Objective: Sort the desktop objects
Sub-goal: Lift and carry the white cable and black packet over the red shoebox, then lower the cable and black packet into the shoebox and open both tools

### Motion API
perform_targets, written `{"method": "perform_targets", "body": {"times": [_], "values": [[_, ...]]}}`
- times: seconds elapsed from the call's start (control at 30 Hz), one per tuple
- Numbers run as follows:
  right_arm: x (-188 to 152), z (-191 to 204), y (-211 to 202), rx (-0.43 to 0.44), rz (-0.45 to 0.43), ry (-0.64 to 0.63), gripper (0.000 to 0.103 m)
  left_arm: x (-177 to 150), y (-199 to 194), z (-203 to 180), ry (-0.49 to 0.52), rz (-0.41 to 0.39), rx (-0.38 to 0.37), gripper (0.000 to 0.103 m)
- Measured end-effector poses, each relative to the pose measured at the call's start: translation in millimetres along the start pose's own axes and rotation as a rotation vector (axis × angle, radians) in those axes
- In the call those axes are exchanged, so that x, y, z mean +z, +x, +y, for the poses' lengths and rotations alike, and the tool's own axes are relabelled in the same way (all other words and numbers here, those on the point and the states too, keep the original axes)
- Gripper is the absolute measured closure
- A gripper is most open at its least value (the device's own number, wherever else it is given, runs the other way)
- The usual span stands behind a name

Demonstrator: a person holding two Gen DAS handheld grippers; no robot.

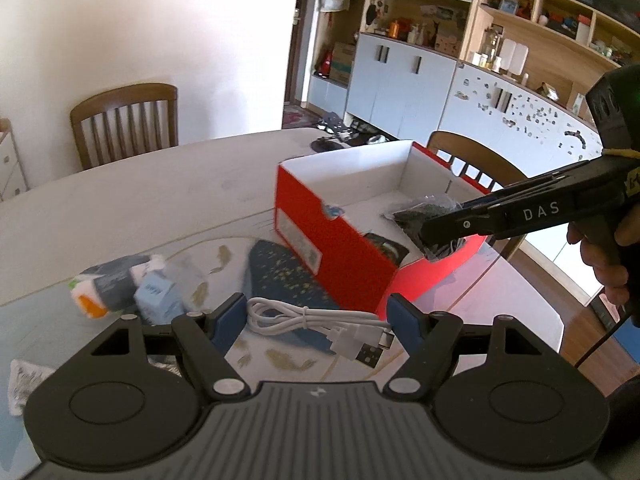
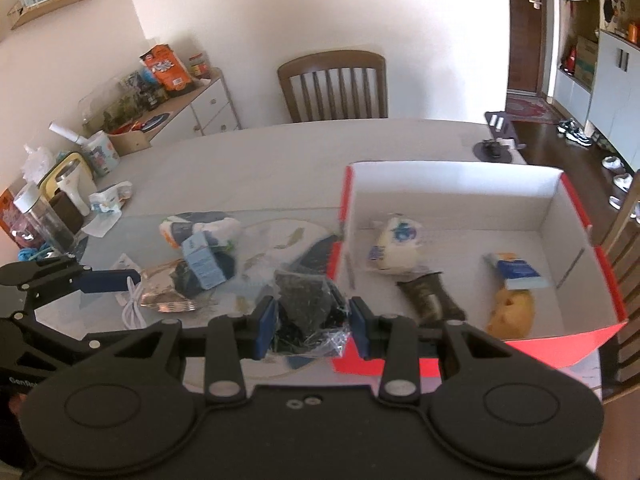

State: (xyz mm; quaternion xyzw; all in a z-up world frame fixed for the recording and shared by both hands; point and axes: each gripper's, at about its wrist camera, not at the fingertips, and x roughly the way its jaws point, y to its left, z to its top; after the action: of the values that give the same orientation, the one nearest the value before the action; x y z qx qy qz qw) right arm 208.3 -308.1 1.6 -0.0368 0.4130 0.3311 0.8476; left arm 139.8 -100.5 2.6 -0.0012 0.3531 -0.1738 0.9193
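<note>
The right gripper (image 2: 313, 326) is clamped on a crinkly clear packet of dark contents (image 2: 306, 312), its blue pads pressing the packet from both sides; seen from the left wrist, the same packet (image 1: 430, 220) hangs from the gripper tips above the near wall of the red box (image 1: 340, 256), just at its rim. The left gripper (image 1: 316, 318) has its blue pads apart, with a coiled white USB cable (image 1: 320, 326) between them; the cable looks lifted clear of the bench (image 1: 140, 196), though whether the pads actually press on it cannot be told from these views. The red box, white inside (image 2: 552, 216), stands open on the right part of the bench and already contains a pale round pouch with blue print (image 2: 394, 248), a dark brownish wrapper (image 2: 430, 300), a small blue-and-white carton (image 2: 518, 272) and a yellow-orange piece (image 2: 512, 312) (this last lies nearest the box's right front corner). Left of the box, on a glass mat with a fish pattern (image 2: 280, 240), lie a small light-blue carton (image 2: 202, 266), a grey-and-white bundle (image 2: 200, 226) and a silvery foil pack (image 2: 166, 296), close together and partly overlapping. A dark blue speckled pad (image 1: 288, 276) lies against the box's left wall. Two wooden chairs (image 1: 126, 122) stand at the bench's far side and right edge.
</note>
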Motion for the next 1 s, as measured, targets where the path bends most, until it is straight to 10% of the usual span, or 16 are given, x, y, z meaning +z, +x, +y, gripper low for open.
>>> {"method": "perform_targets", "body": {"times": [1.0], "values": [[22, -109, 3, -0.067, 0.021, 0.004, 0.065, 66, 89, -77, 0.14, 0.018, -0.077, 0.027]]}}
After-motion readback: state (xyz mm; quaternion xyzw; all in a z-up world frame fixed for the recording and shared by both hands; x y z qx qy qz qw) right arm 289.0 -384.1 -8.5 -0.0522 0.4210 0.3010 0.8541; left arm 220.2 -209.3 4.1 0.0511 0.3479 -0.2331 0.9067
